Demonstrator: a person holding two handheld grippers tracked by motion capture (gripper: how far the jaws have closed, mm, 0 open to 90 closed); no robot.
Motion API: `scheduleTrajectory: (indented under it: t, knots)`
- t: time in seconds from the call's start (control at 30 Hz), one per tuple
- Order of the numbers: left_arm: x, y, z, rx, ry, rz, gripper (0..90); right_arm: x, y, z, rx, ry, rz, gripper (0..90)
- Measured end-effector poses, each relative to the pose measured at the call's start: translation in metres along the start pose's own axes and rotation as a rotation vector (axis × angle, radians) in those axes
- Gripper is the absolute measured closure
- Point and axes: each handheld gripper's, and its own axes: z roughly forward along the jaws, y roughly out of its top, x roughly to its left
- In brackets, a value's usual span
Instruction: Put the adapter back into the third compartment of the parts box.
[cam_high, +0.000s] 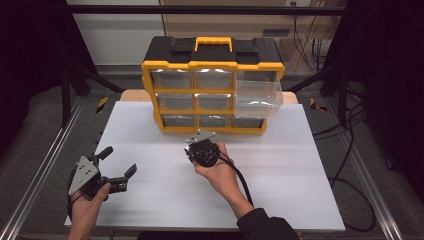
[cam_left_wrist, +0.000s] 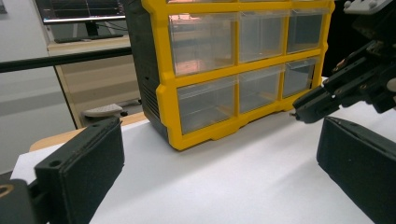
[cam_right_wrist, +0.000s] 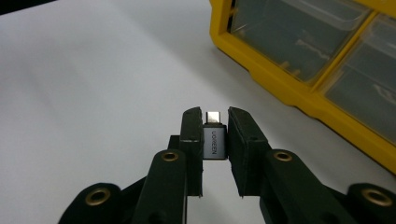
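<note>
Tongs in the person's right hand (cam_right_wrist: 215, 140) are pinching a small grey USB-C adapter (cam_right_wrist: 214, 142) by its two flat sides, with the metal plug tip poking out just past the pads and the printed face turned toward the camera. In the high view the right tongs (cam_high: 199, 142) are hanging above the white counter (cam_high: 280, 170), just in front of the bottom row of the yellow-and-black drawer organizer (cam_high: 212, 90), whose upper right drawer (cam_high: 257, 92) is standing pulled out.

Left tongs (cam_high: 117, 167) are sitting spread wide with nothing between the pads, low over the near left of the counter, well apart from the organizer.

Judging by its look, the adapter is behaving as a light, rigid piece with a smooth metal shell, so it is likely slippery rather than fragile. Broad flat sides are giving the pads the best purchase, and that is where they are sitting now. Only a short length of the body is lying between the pads, so the piece could be twisting or sliding out if bumped against the drawer's rim. Clamping on the plug tip would be risking a bent connector, so the body is the place to hold. Being so small and light, it needs only a modest squeeze, and it may be bouncing a little if dropped into the hard plastic drawer.
</note>
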Motion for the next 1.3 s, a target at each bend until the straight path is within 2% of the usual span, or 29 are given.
scheduleTrajectory:
  t: [0.23,0.5,0.87,1.3]
  knots:
    - [0.001,0.0,0.0,-0.004,0.003,-0.003,0.6,-0.006,0.003,-0.013,-0.045,-0.03,0.019,76.5]
    - [0.0,0.0,0.0,-0.003,0.002,-0.001,0.6,-0.014,0.01,-0.035,-0.119,-0.054,0.044,76.5]
    - [0.0,0.0,0.0,-0.004,0.003,0.0,0.6,-0.017,0.025,-0.062,-0.196,-0.079,0.036,76.5]
    - [0.0,0.0,0.0,-0.003,0.001,0.0,0.6,-0.016,0.042,-0.08,-0.264,-0.095,0.027,76.6]
